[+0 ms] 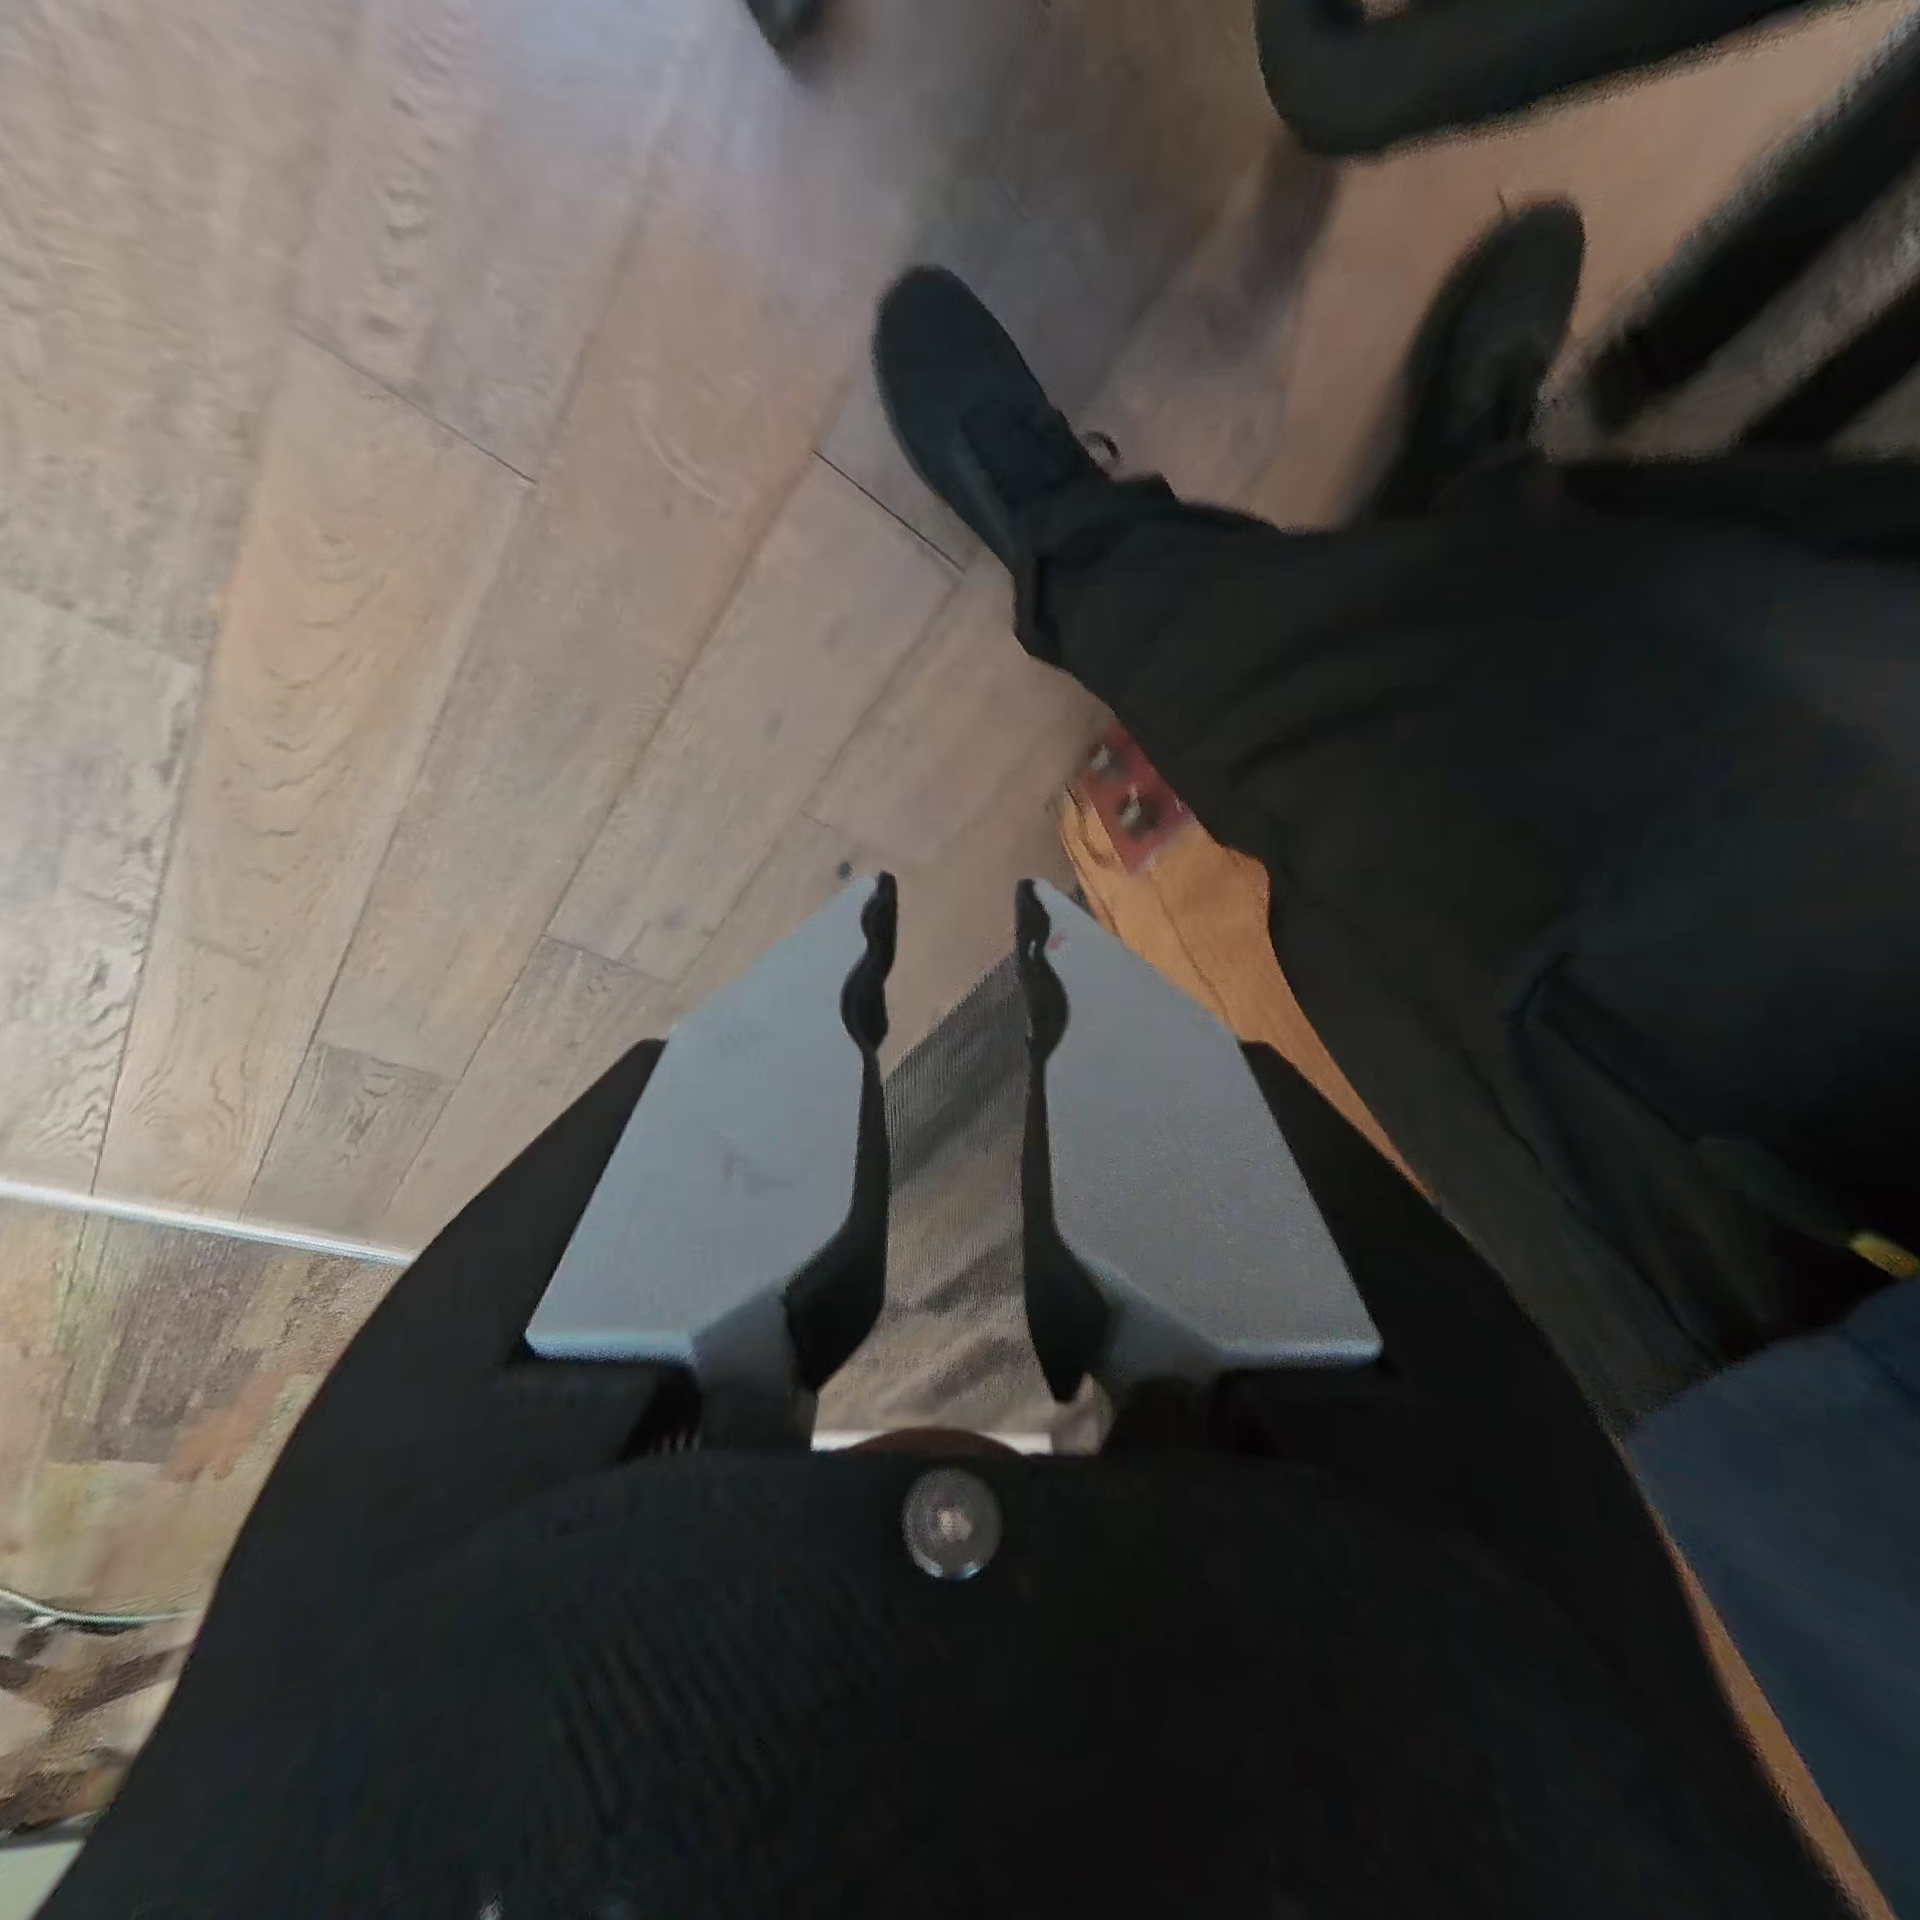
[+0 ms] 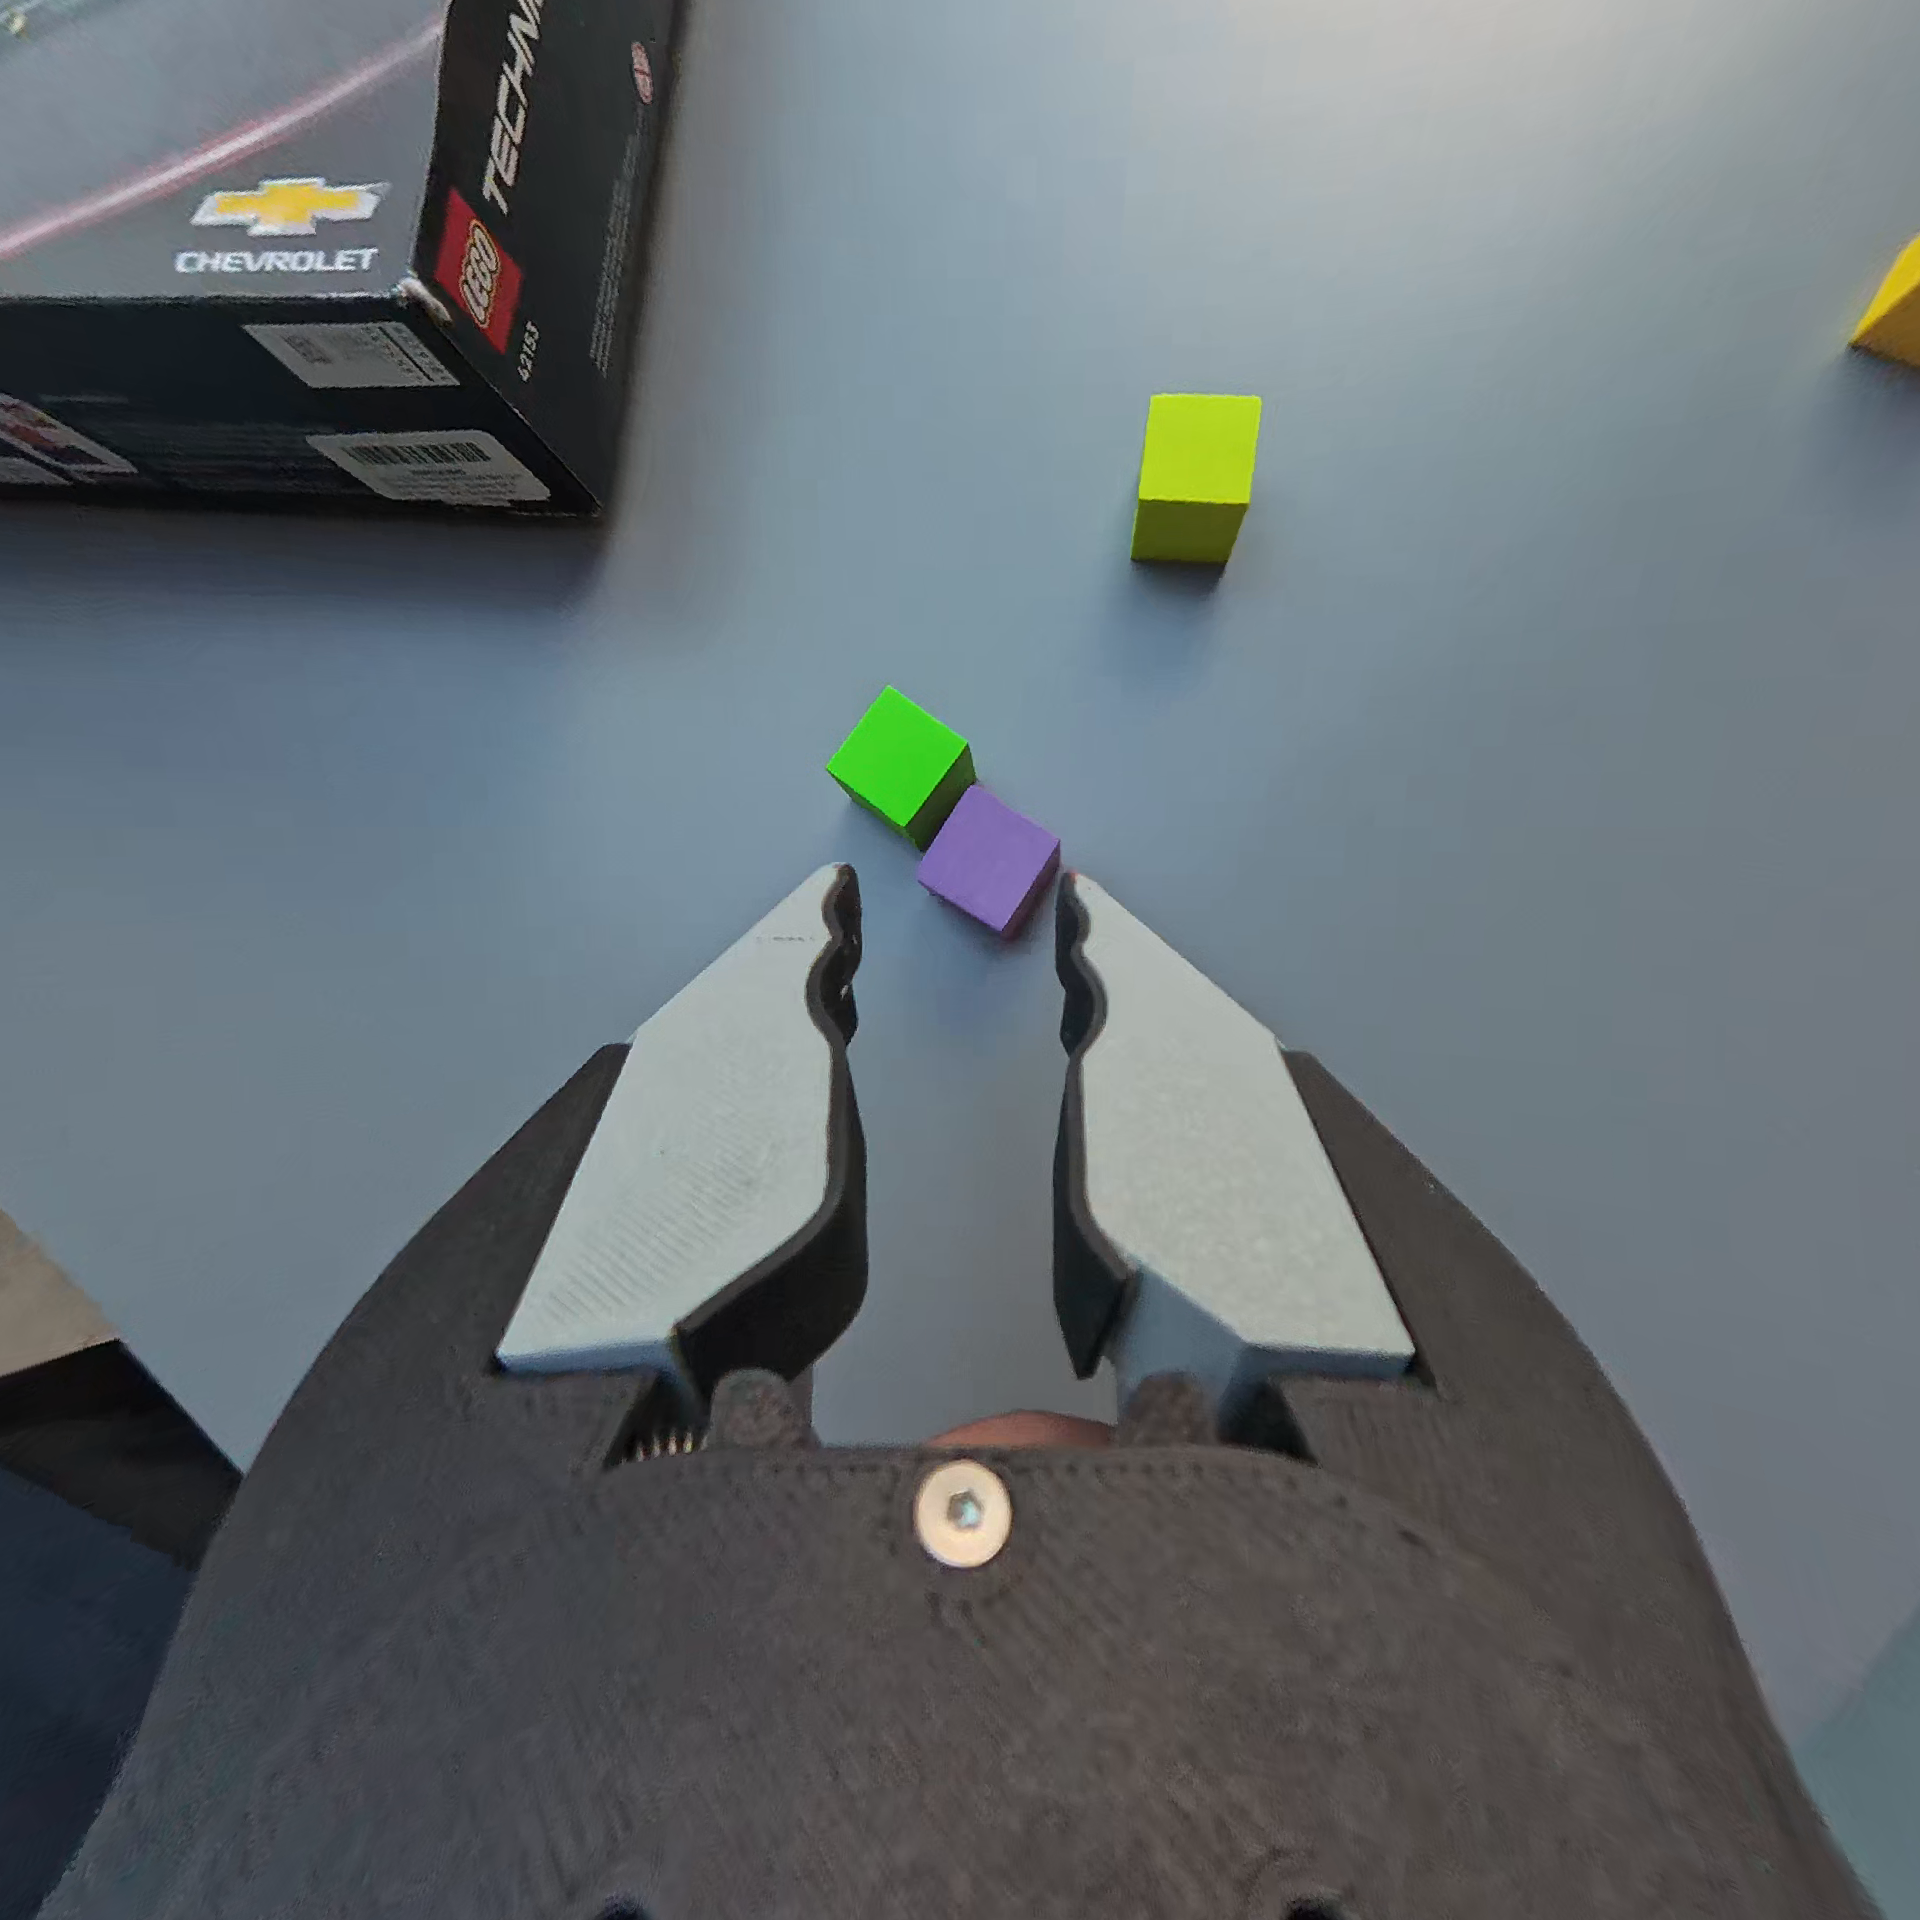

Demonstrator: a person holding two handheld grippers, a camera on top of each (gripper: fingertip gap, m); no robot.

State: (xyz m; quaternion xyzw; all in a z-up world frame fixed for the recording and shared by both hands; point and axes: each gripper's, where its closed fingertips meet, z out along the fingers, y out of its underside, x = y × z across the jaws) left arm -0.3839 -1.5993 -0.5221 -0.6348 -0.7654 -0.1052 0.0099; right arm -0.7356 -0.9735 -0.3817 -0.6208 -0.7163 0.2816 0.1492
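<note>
Left view dim, motion-blurred; right view bright, sharp, soft shadows, fisheye edges.

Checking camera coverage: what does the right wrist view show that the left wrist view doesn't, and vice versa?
Right wrist view only: blue-grey table, purple cube touching a green cube just ahead of the open right gripper, lime block farther off, yellow block at the edge, black printed box.

Left wrist view only: wood-pattern floor, a person's dark trouser legs and black shoes, left gripper open with nothing between its fingers.

Shared: no objects; each shows only its own gripper, neither holding anything.
</note>
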